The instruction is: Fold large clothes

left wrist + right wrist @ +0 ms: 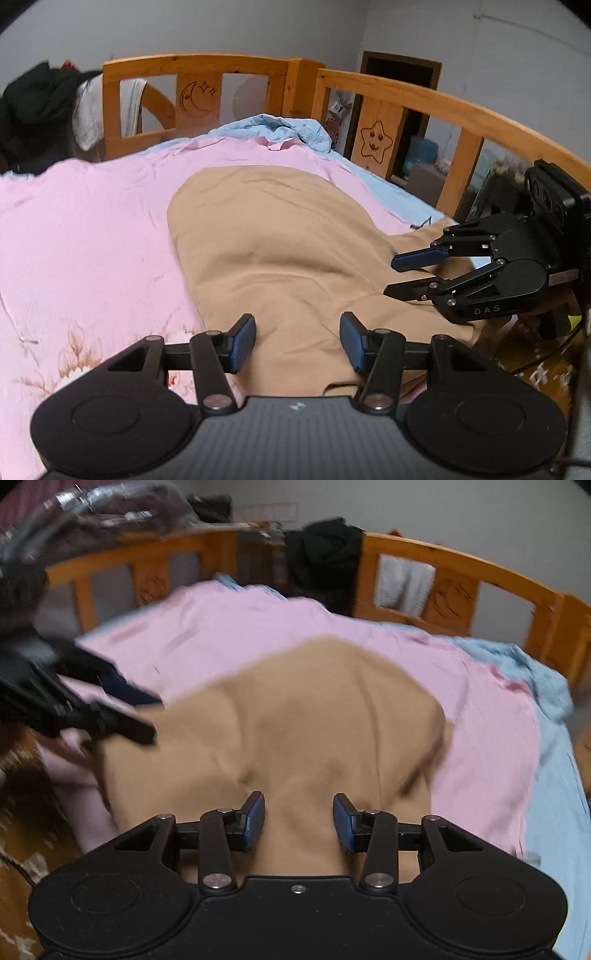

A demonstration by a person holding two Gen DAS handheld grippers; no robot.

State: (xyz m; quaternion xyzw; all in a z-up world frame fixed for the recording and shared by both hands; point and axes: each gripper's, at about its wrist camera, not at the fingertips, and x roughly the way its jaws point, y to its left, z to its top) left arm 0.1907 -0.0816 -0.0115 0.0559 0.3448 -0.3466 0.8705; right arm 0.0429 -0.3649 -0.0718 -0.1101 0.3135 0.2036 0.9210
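Note:
A tan garment (280,236) lies spread with soft wrinkles on a pink sheet (92,229) on the bed. My left gripper (297,341) hovers over its near edge. Its blue pads (243,343) stand apart with only cloth showing below the gap. My right gripper (392,275) comes in from the right over the garment's right side, jaws apart and nothing pinched. The right wrist view is blurred. There the right gripper (299,821) is open above the tan garment (295,716), and the left gripper (151,716) is at the garment's left edge.
A light blue sheet (291,129) lies under the pink one and bunches at the far end. A wooden bed rail (388,92) with moon and star carvings rings the bed. Dark clothes (33,99) and a white towel hang on it at the back left.

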